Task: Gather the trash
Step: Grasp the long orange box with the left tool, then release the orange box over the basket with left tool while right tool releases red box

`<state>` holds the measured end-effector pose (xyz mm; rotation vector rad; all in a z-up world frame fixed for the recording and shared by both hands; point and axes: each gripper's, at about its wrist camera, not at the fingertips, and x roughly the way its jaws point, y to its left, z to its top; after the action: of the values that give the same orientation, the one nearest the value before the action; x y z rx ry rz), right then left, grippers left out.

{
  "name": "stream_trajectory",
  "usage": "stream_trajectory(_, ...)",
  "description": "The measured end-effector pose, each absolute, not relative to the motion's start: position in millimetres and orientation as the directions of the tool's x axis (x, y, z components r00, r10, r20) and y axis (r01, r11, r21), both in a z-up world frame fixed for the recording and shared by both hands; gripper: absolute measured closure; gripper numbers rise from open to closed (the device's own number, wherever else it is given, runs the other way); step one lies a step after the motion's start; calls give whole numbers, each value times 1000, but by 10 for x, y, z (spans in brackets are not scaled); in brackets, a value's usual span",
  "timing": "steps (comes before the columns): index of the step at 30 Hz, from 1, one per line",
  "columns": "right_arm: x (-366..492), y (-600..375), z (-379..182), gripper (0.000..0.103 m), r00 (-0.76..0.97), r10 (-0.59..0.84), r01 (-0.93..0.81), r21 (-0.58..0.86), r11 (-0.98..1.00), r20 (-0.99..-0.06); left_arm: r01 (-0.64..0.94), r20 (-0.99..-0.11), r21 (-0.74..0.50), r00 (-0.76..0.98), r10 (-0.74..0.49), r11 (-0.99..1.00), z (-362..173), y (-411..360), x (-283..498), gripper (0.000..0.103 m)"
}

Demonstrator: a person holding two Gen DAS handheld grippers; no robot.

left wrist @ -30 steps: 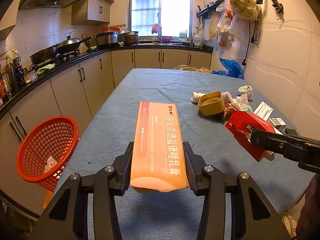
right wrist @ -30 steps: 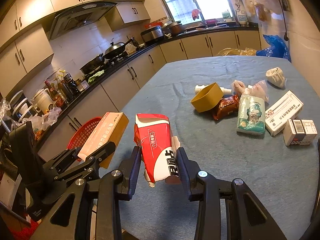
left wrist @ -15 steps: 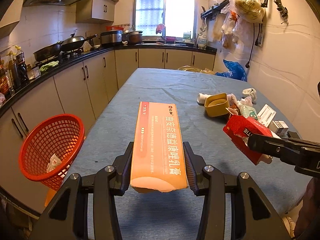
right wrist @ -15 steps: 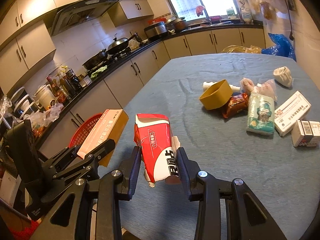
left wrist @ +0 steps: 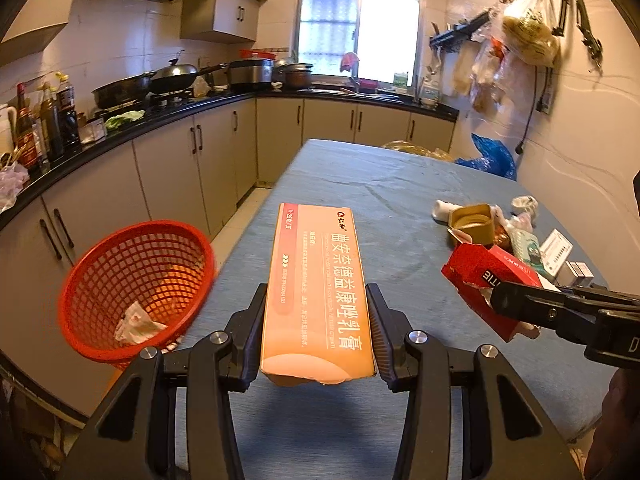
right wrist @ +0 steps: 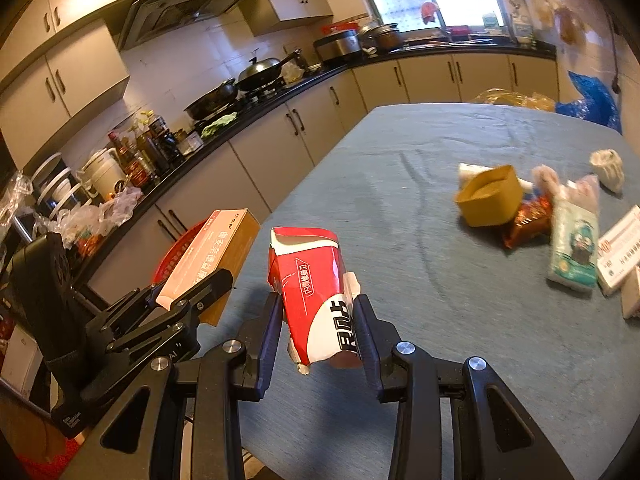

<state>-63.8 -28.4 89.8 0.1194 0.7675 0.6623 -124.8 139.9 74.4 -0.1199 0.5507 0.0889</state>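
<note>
My left gripper (left wrist: 316, 332) is shut on a long orange carton (left wrist: 318, 288) and holds it above the blue table's left edge, just right of a red mesh basket (left wrist: 136, 284) that holds a crumpled wrapper. My right gripper (right wrist: 318, 328) is shut on a torn red packet (right wrist: 314, 288) held above the table. The left gripper and its orange carton (right wrist: 208, 256) show at the left of the right wrist view. The red packet (left wrist: 486, 284) shows at the right of the left wrist view.
A pile of trash lies at the table's right: a yellow tub (right wrist: 490, 196), a brown wrapper (right wrist: 528, 222), a tissue pack (right wrist: 574, 248), white boxes (right wrist: 620, 248), a crumpled white wad (right wrist: 608, 164). Kitchen cabinets (left wrist: 168, 176) and a counter run along the left.
Both grippers, still holding their items, have drawn back toward the near end of the table and to the left. The red basket now appears larger and closer.
</note>
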Motion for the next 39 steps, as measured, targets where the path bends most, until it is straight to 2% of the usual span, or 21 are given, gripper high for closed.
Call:
stream_trajectory(11, -514, 263, 1032, 64, 464, 639, -584, 331, 741, -613, -258, -497, -121, 852, 166, 959, 849, 2104, -1389, 58)
stream_trajectory(21, -414, 913, 1131, 64, 369, 692, -653, 356, 668, -621, -378, -515, -132, 816, 263, 916, 768, 2732, -1492, 58)
stream_trajectory(39, 23, 1960, 897, 63, 173, 767, -655, 509, 558, -618, -442, -565, -143, 771, 294, 885, 578, 3204, -1298, 58)
